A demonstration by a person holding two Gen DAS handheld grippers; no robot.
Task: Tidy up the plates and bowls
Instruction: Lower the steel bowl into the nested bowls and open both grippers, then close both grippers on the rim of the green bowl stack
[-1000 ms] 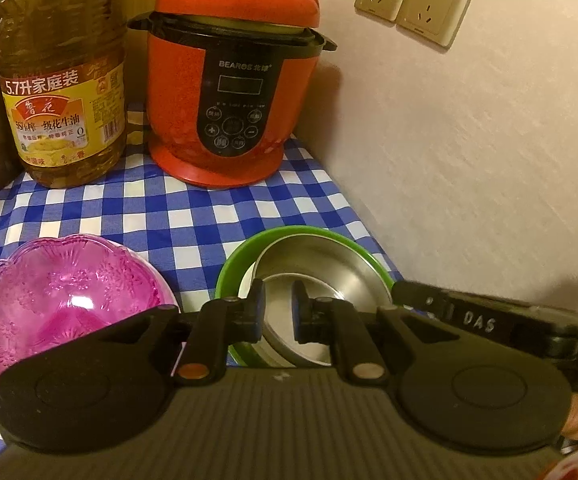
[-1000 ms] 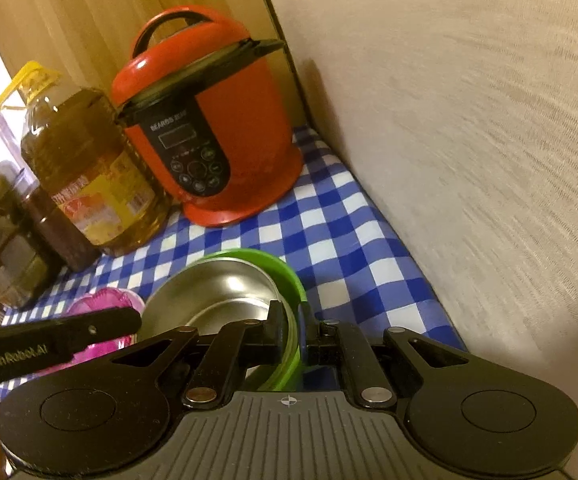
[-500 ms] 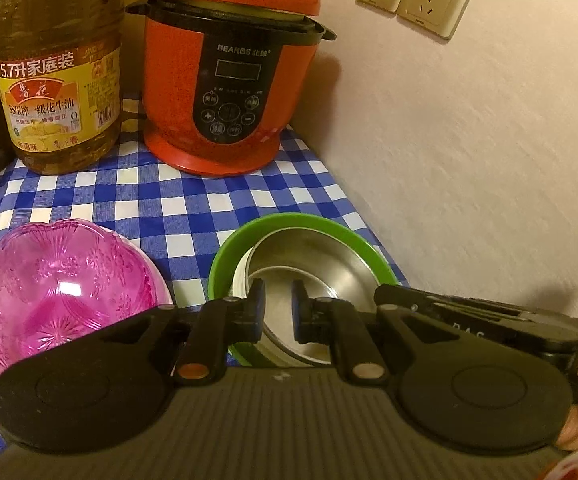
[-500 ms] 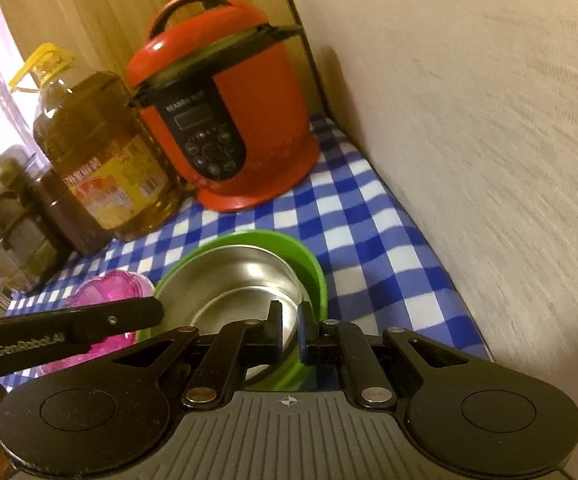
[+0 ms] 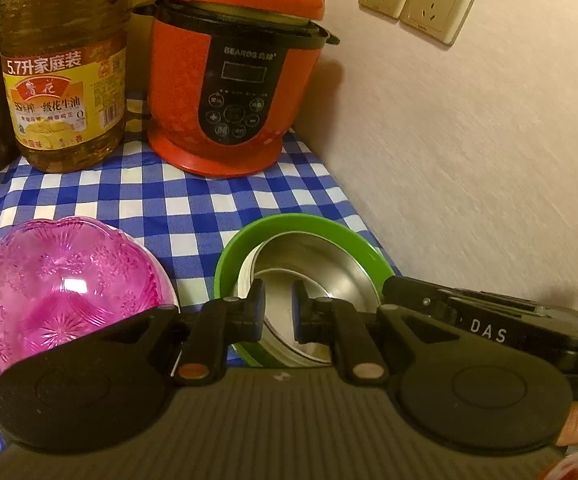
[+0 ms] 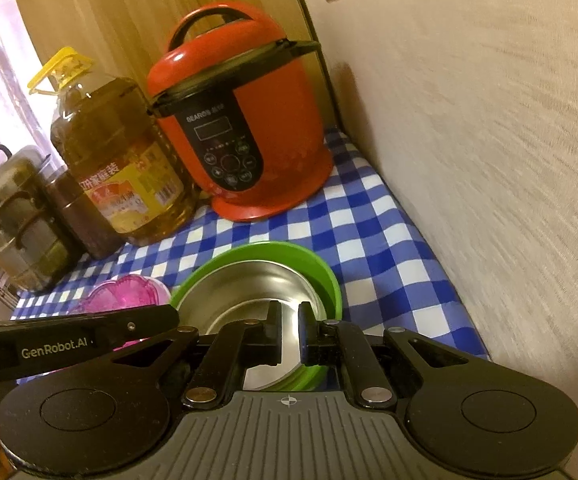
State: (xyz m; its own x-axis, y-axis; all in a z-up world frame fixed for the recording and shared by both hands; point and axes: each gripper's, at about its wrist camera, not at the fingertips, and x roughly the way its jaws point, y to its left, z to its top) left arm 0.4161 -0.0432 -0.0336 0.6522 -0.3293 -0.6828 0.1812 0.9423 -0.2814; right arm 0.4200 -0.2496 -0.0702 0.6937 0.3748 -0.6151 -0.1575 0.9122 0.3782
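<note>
A green bowl [image 5: 301, 226] stands on the checked cloth near the wall, with a white bowl [image 5: 245, 280] and a steel bowl [image 5: 321, 268] nested inside it. Left of this stack sits a pink glass bowl [image 5: 57, 292]. My left gripper [image 5: 278, 312] hovers over the stack's near rim, shut with nothing between its fingers. My right gripper [image 6: 289, 332] hangs over the same stack [image 6: 289, 252] from the right, also shut and holding nothing. Each gripper shows in the other's view: the right one [image 5: 469, 320] and the left one [image 6: 69, 344].
A red pressure cooker [image 5: 233, 80] and a large oil bottle [image 5: 65, 80] stand at the back of the table. A dark jar [image 6: 77, 216] and a stacked steel pot [image 6: 9, 216] stand further left. The wall [image 5: 469, 160] with two sockets [image 5: 417, 4] runs close along the right.
The right wrist view has drifted a little, so the cooker and bowls sit slightly further right in it. Both grippers' jaws and all bowls stay as they were.
</note>
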